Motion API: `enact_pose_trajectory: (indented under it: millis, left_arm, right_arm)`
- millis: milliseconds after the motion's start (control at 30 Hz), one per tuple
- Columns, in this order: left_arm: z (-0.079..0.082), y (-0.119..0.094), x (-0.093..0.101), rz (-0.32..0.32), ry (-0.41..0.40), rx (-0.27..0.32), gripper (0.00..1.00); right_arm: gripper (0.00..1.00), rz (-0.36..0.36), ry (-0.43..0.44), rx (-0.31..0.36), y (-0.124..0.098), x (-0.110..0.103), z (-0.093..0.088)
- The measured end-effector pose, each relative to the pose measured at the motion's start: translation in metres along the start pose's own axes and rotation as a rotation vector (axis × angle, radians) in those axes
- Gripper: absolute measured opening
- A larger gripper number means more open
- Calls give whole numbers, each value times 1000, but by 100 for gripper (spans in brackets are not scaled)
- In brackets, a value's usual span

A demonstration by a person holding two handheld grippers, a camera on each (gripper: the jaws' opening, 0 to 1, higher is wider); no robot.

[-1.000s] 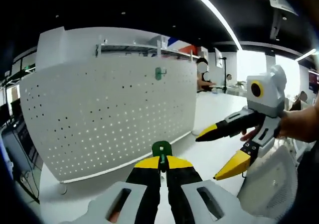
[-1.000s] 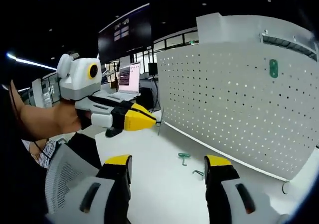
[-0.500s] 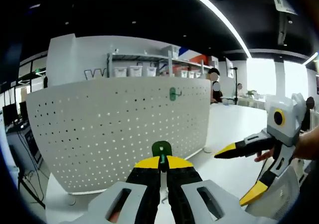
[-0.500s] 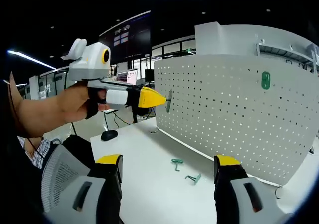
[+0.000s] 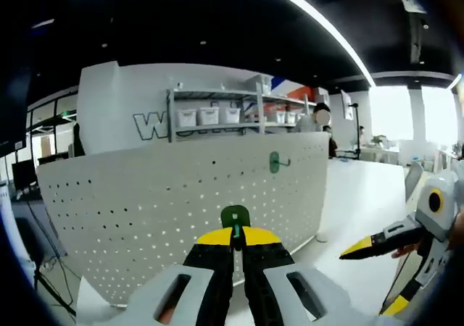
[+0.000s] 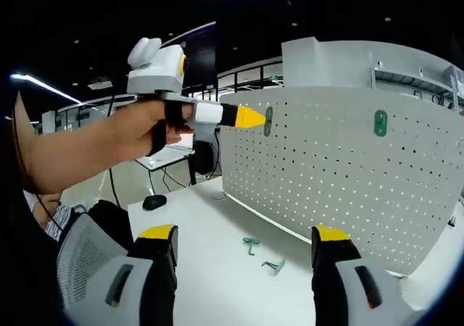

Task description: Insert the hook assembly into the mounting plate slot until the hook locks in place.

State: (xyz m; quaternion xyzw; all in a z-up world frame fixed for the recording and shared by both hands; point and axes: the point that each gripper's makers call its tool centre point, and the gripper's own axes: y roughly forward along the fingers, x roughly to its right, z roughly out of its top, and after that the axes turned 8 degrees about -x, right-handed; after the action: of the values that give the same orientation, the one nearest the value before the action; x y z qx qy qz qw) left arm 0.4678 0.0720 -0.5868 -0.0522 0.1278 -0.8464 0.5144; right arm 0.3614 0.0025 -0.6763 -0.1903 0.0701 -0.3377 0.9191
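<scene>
Left gripper [image 5: 233, 237], jaws pinched together on a green hook [image 5: 235, 216], has risen since the earlier frames and now holds the hook just before the white pegboard [image 5: 167, 210], near its left edge in the right gripper view. Right gripper [image 6: 246, 235], jaws apart and holding nothing, has drifted toward the right edge of the left gripper view. Mounted hook [image 6: 380, 122] sits high on the board; its prongs are hidden. Two spare hooks [image 6: 262, 256] lie on the table [image 6: 210, 261].
</scene>
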Motion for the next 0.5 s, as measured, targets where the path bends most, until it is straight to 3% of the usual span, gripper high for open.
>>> enact_pose_trajectory:
  millis: [500]
  left_arm:
    - [38, 33, -24, 104, -23, 75, 3]
  right_arm:
    - [74, -12, 37, 4, -1, 14, -7]
